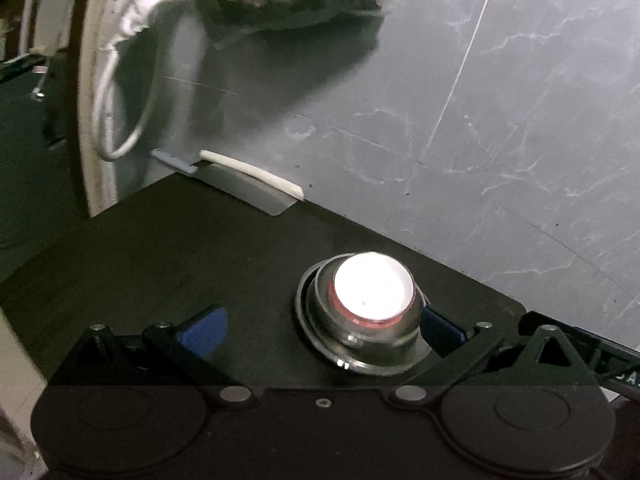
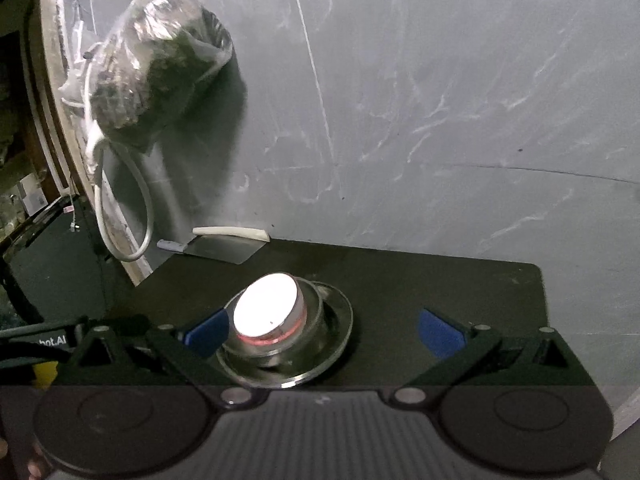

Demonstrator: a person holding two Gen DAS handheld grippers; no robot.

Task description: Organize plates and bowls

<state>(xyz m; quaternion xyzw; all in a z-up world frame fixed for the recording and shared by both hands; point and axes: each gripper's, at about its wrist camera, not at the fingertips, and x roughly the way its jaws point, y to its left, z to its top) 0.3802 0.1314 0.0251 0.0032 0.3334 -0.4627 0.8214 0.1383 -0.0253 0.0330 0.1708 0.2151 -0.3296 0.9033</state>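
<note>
A stack stands on the black counter (image 1: 160, 264): a steel plate (image 1: 310, 330) at the bottom, a steel bowl (image 1: 372, 340) on it, and a white bowl with a pink rim (image 1: 374, 290) on top. My left gripper (image 1: 322, 328) is open around the stack, its right fingertip (image 1: 440, 324) close against the steel bowl. In the right wrist view the same steel plate (image 2: 340, 320), steel bowl (image 2: 316, 320) and white bowl (image 2: 266, 306) sit low and left. My right gripper (image 2: 323, 334) is open too, its left fingertip (image 2: 206, 334) beside the steel bowl.
A cleaver (image 2: 224, 250) with a white stick (image 2: 230, 232) beside it lies at the counter's back edge against the grey marble wall (image 2: 440, 100). A plastic bag of dark stuff (image 2: 160, 68) and a white cable loop (image 2: 140, 216) hang on the left. The counter ends at right (image 2: 540, 280).
</note>
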